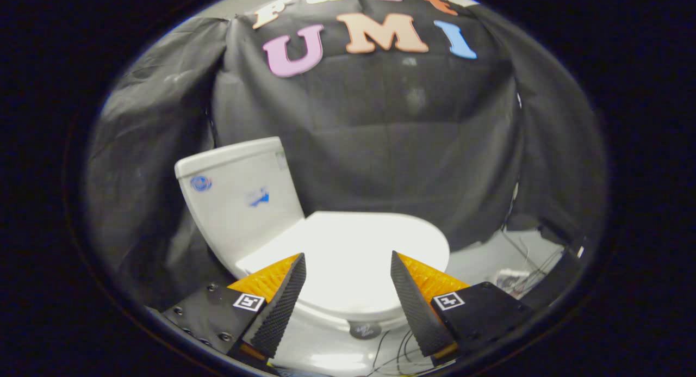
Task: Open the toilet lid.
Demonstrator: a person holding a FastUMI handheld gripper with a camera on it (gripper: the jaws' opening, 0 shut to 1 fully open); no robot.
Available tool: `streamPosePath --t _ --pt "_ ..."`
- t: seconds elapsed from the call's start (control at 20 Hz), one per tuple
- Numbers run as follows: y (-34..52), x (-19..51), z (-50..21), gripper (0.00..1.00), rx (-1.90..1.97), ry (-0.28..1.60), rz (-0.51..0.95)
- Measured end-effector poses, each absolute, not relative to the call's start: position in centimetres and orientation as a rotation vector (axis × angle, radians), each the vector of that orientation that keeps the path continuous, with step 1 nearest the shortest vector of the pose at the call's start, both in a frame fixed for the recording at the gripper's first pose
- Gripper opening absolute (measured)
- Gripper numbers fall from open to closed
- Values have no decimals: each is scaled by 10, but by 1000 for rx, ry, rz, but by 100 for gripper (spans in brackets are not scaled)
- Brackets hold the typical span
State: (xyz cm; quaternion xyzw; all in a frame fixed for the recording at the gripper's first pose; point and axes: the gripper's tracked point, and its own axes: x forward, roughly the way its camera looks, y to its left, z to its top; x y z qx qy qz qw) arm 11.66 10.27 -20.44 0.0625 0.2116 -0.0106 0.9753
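Beyond the left finger stands the white tank [239,195]. The gripper [348,265] is spread wide, holding nothing; the toilet lid [353,246] lies shut between and just ahead of its fingers. Past the right finger, perhaps loose cables [530,257] on the floor.

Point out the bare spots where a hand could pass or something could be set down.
The closed toilet lid is bare and flat, just ahead of the open gripper. Floor right of the bowl is crowded with cables and clutter. Left, the tank sits close to the cloth wall: tight.
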Motion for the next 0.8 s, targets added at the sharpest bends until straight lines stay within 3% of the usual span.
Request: streamPosePath --t 0.2,0.5,0.55,0.6,0.8 --pt "94 97 -254 98 203 564 -42" --pt "70 80 -305 98 465 656 -186" --pt "67 78 -309 88 530 655 -199" --pt "64 76 -315 86 595 664 -219" --pt "76 83 -326 86 1006 600 -208"
